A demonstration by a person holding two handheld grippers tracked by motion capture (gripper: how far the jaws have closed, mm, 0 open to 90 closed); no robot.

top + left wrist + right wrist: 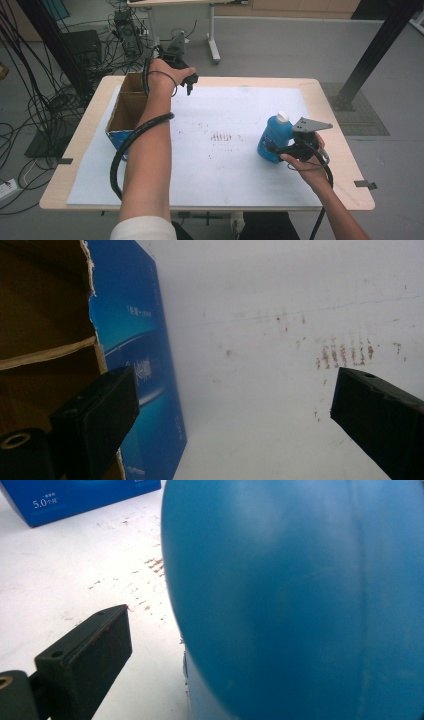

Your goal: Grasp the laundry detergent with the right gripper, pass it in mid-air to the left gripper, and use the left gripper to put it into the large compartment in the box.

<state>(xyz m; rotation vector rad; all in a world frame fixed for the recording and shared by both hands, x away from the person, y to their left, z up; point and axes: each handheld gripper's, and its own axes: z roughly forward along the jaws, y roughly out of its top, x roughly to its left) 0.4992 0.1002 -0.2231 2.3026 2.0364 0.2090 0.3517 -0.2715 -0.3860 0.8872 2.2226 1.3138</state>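
Plastic bottle, blue with a white cap, stands at the table's right; right gripper flanks its body, grip uncertain; likely heavy, smooth, slippery, best held mid-body; left gripper gapes wide beside the box.

A lab: tangled cables on a grey floor, a black frame post, paper-covered table.

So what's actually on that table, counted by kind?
Blue bottle with white cap: 1
Open cardboard box with blue sides: 1
White sheet covering the tabletop: 1
Hand-held tongs: 2, left and right
Total: 5
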